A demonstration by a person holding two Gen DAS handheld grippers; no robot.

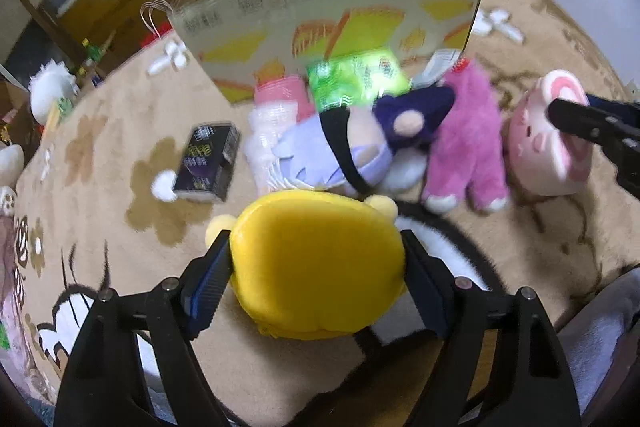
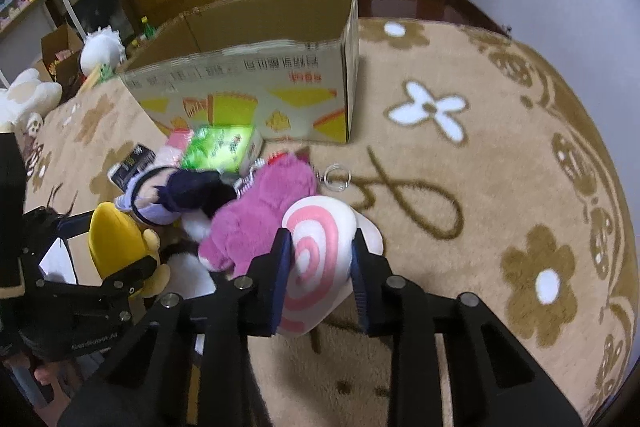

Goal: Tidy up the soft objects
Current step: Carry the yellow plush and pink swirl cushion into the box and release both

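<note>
Your left gripper (image 1: pixel 318 259) has both pads clamped on the sides of one round yellow plush toy (image 1: pixel 320 267), which sits low over the beige flowered carpet (image 1: pixel 120 155). Your right gripper (image 2: pixel 320 271) pinches one pink-and-white spiral-patterned plush (image 2: pixel 316 259) by its swirled end.

Loose plush count on the carpet between the two grips: one magenta furry bear (image 1: pixel 468 147), and one doll with lavender hair and navy clothing (image 1: pixel 360 143) lying against it. One open brown cardboard box (image 1: pixel 328 27) stands just behind the pile, with one shiny green packet (image 1: pixel 356 83) at its foot.

Only the left wrist view shows one dark rectangular carton (image 1: pixel 208 163) in full, lying apart from the pile, and the face on the pink plush. Only the right wrist view shows one small metal wire ring (image 2: pixel 338 179) beside the bear, and a dark sleeve (image 2: pixel 10 219) above your left gripper.
</note>
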